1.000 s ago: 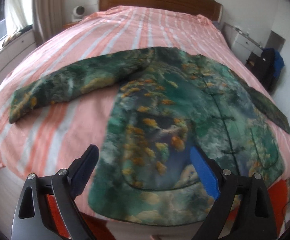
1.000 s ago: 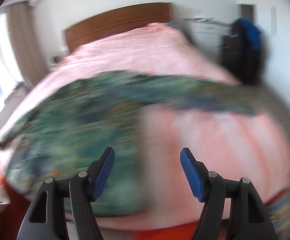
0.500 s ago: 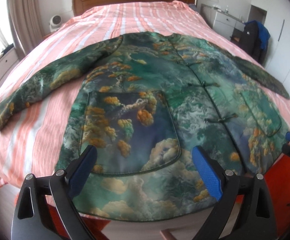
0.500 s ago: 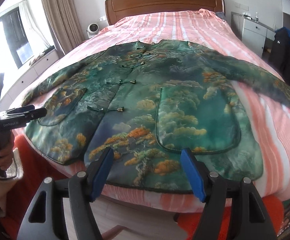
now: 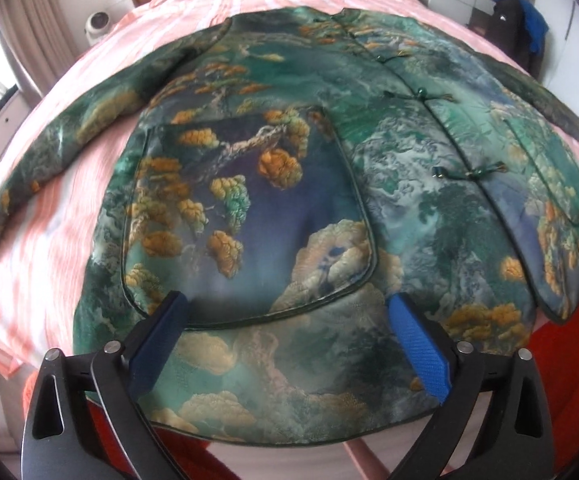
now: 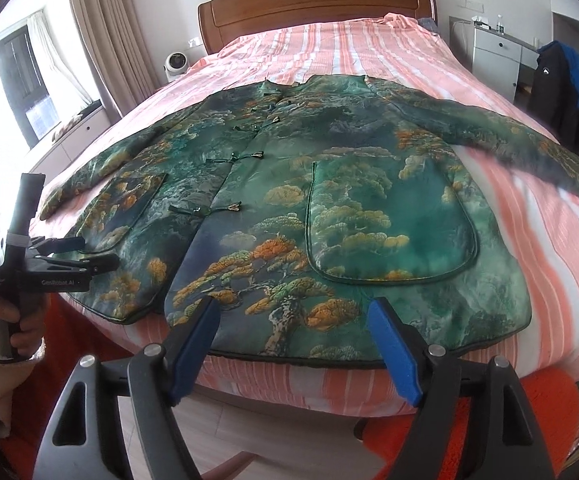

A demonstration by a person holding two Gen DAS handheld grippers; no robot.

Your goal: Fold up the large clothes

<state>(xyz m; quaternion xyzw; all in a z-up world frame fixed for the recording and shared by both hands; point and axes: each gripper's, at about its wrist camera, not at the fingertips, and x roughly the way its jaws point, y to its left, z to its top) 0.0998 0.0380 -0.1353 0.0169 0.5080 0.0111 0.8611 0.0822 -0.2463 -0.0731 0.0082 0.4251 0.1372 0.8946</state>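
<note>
The left gripper (image 5: 287, 320) hangs over the near hem with its blue jaws spread wide and widening further, nothing pinched; only the jacket (image 5: 289, 184) shows in the gap, and whether the tips touch the cloth I cannot tell. The right gripper (image 6: 293, 322) is much the same, jaws parted and opening, framing the hem at the lower middle of its view without pressing on it. In that view the left tool also shows at the left edge, held in a hand (image 6: 7, 320) beside the jacket's lower corner. The green jacket, printed with pines and clouds, lies flat and face up, buttoned down the front, both sleeves stretched out sideways toward the frame edges. Its hem runs close along the near edge of the bed (image 6: 561, 248), leaving only a narrow band of pink striped sheet in front. Bare sheet lies open past each sleeve and up to the wooden headboard (image 6: 317, 8). Below the mattress edge something orange (image 6: 545, 404) shows.
</note>
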